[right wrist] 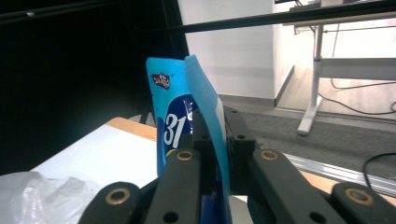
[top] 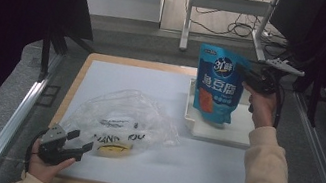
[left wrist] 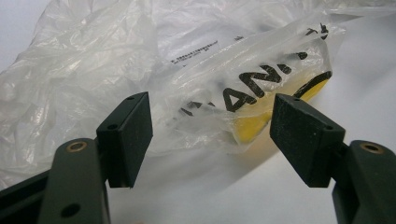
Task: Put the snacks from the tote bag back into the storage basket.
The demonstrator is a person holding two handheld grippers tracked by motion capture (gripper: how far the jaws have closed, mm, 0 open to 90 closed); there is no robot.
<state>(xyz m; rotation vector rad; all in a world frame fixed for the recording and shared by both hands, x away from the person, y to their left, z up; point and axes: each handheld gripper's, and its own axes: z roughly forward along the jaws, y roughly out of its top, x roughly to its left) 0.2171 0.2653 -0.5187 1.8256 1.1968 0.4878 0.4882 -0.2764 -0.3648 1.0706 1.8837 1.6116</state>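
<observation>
Right claw (top: 249,79): I held the blue pouch (top: 218,83) by its side edge, pinched between the jaws, upright over the white tray (top: 225,132) at the table's (top: 186,177) far right.
Left claw (top: 74,143): I kept it wide at the near-left corner, the clear bag (top: 120,119) just ahead, unpinched.

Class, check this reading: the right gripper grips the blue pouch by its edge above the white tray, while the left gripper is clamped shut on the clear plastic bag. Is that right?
One part is wrong. The left gripper is not clamped on the plastic bag: in the left gripper view its jaws stand open, the bag lying just beyond them. The rest holds: the right gripper grips the blue pouch by its edge above the white tray.
</observation>
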